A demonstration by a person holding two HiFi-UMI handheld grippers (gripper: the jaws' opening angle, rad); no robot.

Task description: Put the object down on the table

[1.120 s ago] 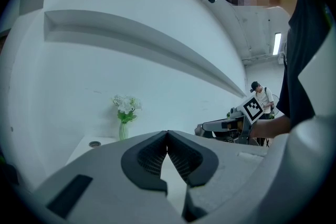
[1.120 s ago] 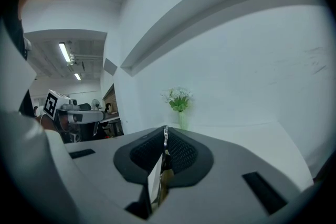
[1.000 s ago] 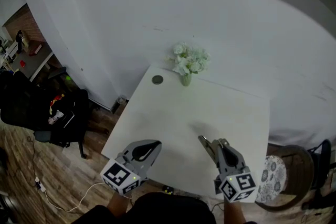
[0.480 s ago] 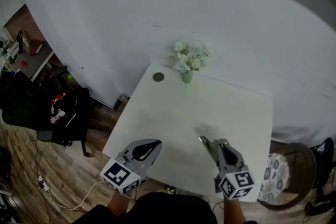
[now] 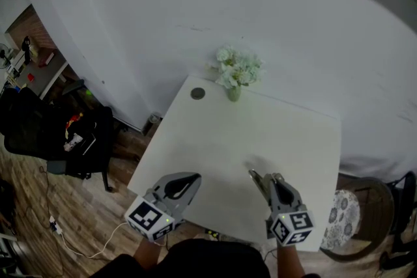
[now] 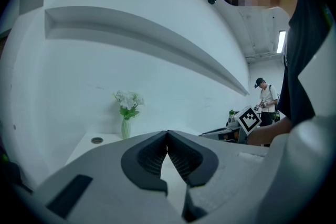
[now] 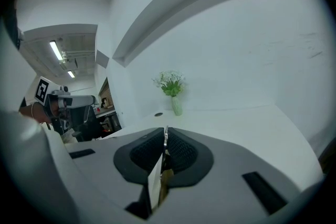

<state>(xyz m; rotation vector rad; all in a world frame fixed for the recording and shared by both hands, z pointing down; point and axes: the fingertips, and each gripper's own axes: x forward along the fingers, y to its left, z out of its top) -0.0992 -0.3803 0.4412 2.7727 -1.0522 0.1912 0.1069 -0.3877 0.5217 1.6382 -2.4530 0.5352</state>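
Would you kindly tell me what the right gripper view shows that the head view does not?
Only the right gripper view clearly shows the thin flat object clamped edge-on between the jaws of the right gripper, plus ceiling lights in the room beyond. Only the head view shows the wooden floor and a patterned seat beside the table. Both show the white table, the vase of flowers and a small round disc near it.
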